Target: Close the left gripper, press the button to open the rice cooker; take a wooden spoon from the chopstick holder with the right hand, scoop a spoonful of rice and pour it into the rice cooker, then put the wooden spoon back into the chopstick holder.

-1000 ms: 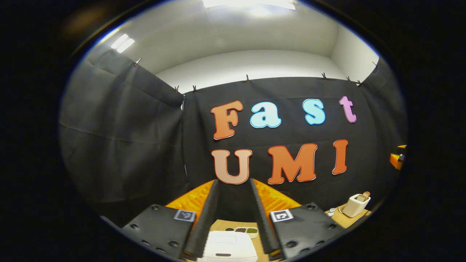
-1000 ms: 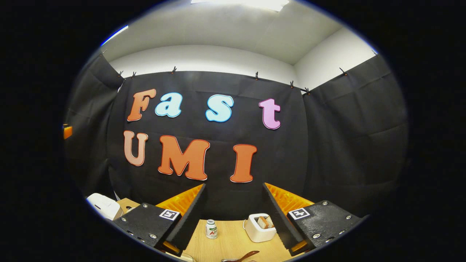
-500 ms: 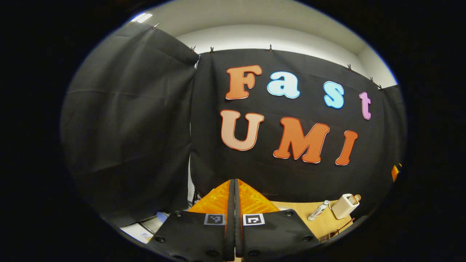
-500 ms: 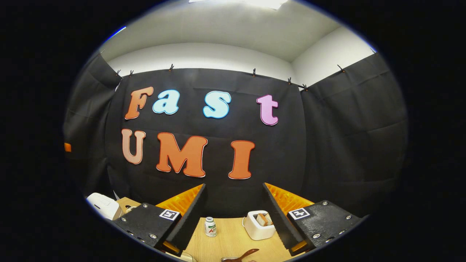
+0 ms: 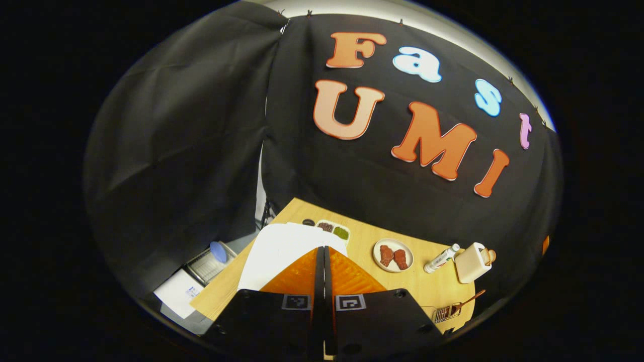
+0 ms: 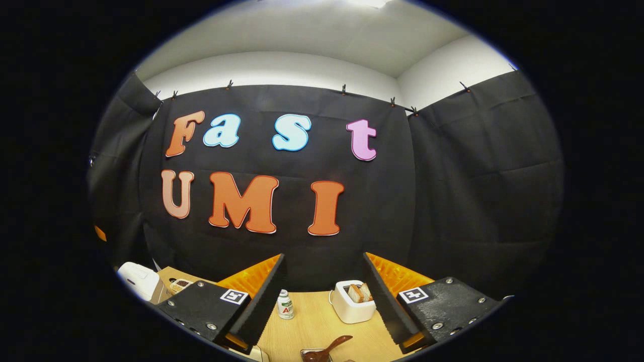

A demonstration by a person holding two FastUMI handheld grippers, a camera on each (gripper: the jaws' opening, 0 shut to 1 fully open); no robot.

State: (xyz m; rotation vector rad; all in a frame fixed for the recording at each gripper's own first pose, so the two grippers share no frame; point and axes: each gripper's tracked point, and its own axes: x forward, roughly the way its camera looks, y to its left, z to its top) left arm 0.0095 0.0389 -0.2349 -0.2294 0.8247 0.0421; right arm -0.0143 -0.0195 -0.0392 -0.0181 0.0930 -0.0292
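Observation:
In the left gripper view my left gripper is shut with nothing between its fingers, held above the white rice cooker, whose lid is down. Far right on the wooden table stands the white chopstick holder. A wooden spoon rests in a small container near the table's front edge. In the right gripper view my right gripper is open and empty. The chopstick holder with wooden utensils stands just ahead between its fingers. The wooden spoon lies nearer, and the rice cooker is far left.
A plate with red pieces, a small divided dish and a lying bottle sit on the table. A small white bottle stands left of the holder. A bin and papers lie on the floor beyond the table's left edge.
My left gripper went from open to shut and tilted down, bringing the rice cooker and table into view. The right gripper stayed open and dipped slightly.

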